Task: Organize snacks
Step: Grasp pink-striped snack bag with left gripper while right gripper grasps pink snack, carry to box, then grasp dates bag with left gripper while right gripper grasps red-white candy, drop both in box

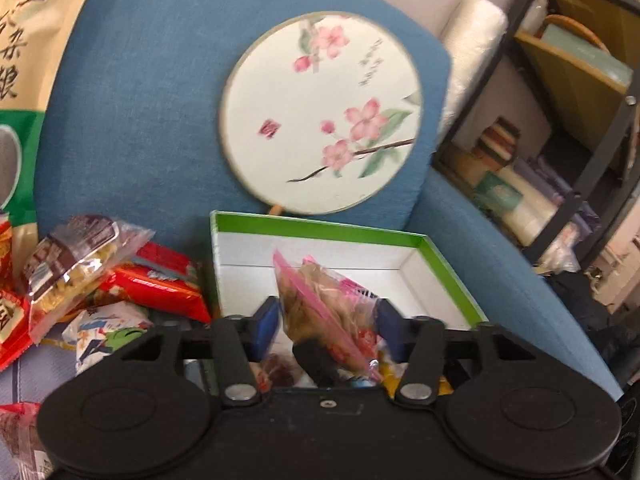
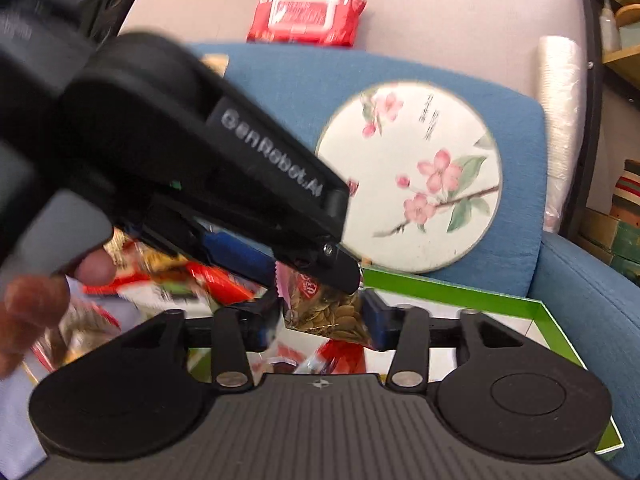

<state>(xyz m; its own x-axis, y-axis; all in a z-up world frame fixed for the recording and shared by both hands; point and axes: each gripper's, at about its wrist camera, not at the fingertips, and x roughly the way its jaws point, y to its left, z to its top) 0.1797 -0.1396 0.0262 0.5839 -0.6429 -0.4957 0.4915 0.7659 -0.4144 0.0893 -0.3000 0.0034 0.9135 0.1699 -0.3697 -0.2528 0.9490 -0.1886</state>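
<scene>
A clear snack bag with pink edges and brown seeds [image 1: 316, 304] stands tilted over the white box with a green rim [image 1: 320, 233] on the blue sofa. My left gripper [image 1: 328, 328] is open, its blue pads on either side of the bag with no clear press on it. In the right wrist view the same bag [image 2: 328, 312] sits between the spread pads of my open right gripper [image 2: 322, 322]. The left gripper's black housing [image 2: 224, 136] crosses that view from the upper left and ends just above the bag. More wrappers lie in the box under the bag.
A pile of snacks lies left of the box: red packets [image 1: 160, 286] and a clear bag [image 1: 76, 264]. A large beige bag [image 1: 24, 80] stands far left. A round flowered fan [image 1: 320, 116] leans on the sofa back. A shelf [image 1: 580, 128] stands right. Fingers [image 2: 40, 300] grip the left tool.
</scene>
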